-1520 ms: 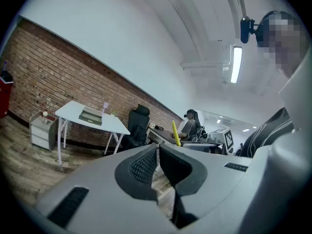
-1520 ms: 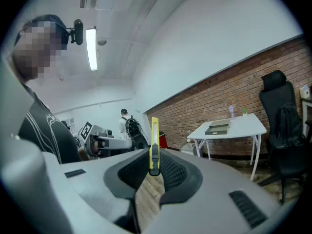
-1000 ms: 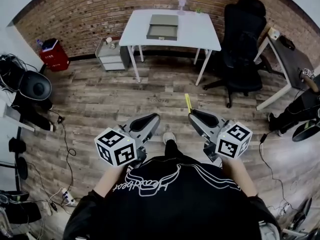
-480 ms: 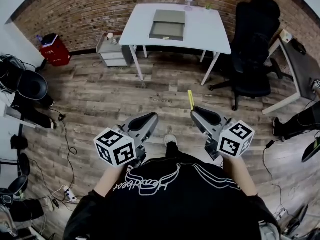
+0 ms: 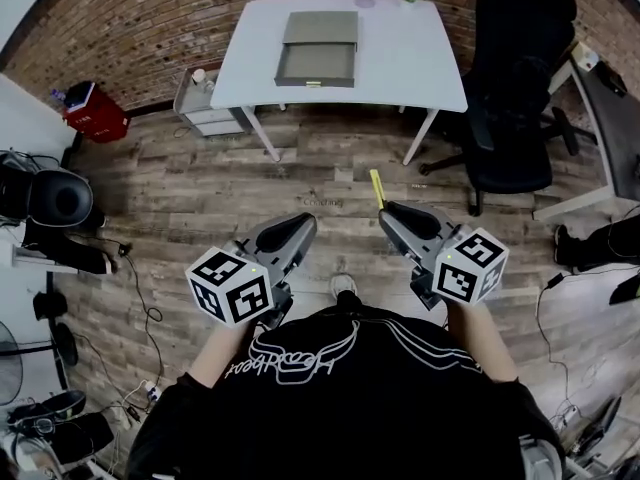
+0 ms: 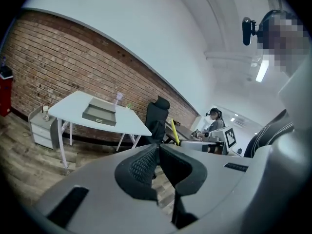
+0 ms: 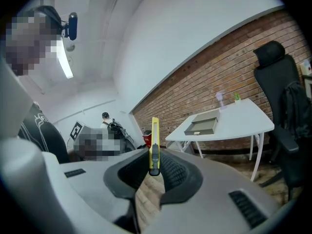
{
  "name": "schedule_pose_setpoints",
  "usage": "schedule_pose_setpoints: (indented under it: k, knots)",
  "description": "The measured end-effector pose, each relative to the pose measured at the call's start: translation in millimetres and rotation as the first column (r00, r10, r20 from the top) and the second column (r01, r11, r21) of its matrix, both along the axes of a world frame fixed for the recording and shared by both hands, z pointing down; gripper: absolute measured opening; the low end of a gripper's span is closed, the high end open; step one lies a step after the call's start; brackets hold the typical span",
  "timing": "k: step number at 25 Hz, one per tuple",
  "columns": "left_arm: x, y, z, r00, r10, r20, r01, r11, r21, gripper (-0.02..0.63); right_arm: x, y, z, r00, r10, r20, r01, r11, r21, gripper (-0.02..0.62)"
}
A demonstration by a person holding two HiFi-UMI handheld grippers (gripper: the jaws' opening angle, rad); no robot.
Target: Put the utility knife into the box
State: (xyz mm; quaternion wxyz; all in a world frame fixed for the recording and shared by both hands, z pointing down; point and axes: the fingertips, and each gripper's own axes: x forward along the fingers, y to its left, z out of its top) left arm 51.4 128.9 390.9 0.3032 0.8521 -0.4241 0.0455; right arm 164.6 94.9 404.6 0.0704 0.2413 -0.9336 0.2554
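My right gripper [image 5: 386,211] [image 7: 154,165] is shut on a yellow utility knife [image 5: 376,188] [image 7: 154,143], which sticks out forward past its jaws. The left gripper [image 5: 302,226] [image 6: 157,165] is shut with nothing between its pads. Both are held side by side in front of the person's body, over the wooden floor. The grey box [image 5: 318,50] [image 6: 100,112] [image 7: 201,125] lies open on the white table [image 5: 410,58] [image 6: 66,111] [image 7: 246,116] ahead, some way beyond both grippers.
A black office chair [image 5: 518,88] stands right of the table. Left of the table sits a small grey drawer unit [image 5: 205,111], with a red bin [image 5: 94,112] further left. A second desk [image 5: 618,128] is at the right edge. Cables and dark gear [image 5: 55,208] lie on the floor at left.
The table and box have come nearer and larger in the head view as the person walked toward them. Both grippers kept their pose, the knife still held.
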Motion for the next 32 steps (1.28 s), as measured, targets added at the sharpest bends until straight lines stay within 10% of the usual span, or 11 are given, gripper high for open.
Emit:
schedule_pose_setpoints:
  k: [32]
  knots:
    - [-96, -242, 8, 0.996, 0.078, -0.046, -0.078, 0.997, 0.011, 0.041, -101, -234, 16, 0.992, 0.059, -0.11, -0.06, 0.998, -0.002, 0.069]
